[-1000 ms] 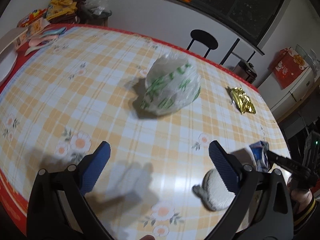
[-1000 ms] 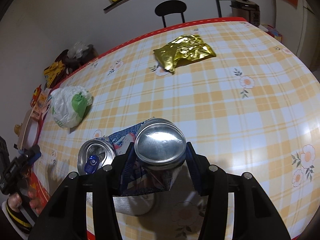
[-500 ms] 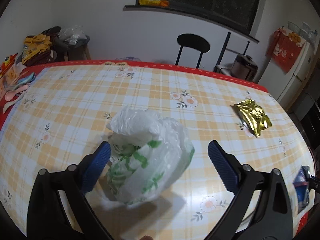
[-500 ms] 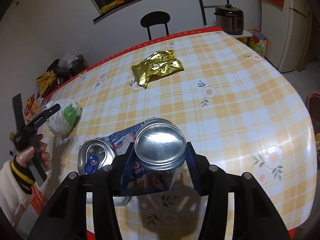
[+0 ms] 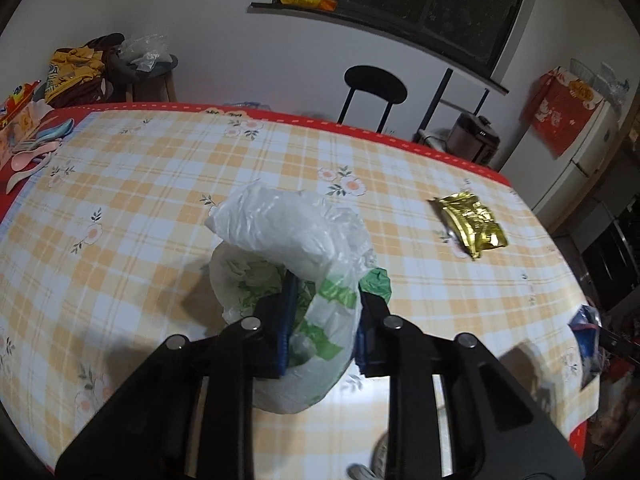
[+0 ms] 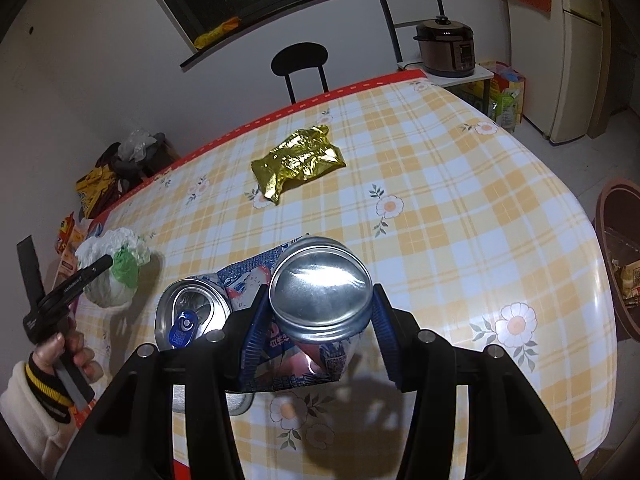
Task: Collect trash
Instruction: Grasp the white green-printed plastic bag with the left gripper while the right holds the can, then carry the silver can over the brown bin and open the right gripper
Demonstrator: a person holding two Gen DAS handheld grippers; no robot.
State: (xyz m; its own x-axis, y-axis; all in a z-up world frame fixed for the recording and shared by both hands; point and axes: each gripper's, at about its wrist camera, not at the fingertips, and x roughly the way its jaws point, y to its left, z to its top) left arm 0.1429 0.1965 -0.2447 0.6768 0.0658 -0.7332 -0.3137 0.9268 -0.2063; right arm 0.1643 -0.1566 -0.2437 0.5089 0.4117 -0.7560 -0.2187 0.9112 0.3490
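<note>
The left gripper is closing its blue-padded jaws on a white plastic bag with green print; the bag sits between the pads, its crumpled film bulging above and below them, and it rests on the table, which wears a yellow-and-white checked cloth with daisy motifs and a red border. From the right wrist view the same bag lies near the table's left edge, with the left gripper reaching into it from a hand in a cream sleeve with a yellow-and-black cuff.

The right gripper is clenched on a crushed aluminium drink can, folded so that its shiny base faces the camera while its opened top with a blue pull tab sits to the left (the printed blue-and-pink wall is creased between the two ends). The can is held above the tablecloth.

A crumpled gold foil wrapper lies on the cloth beyond the can, well apart from both grippers; in the left wrist view it sits to the right of the bag. A black round-backed chair stands behind the far edge, and an electric pressure cooker rests on a low stand at the right. A brown bin stands on the floor beside the table's right edge.
</note>
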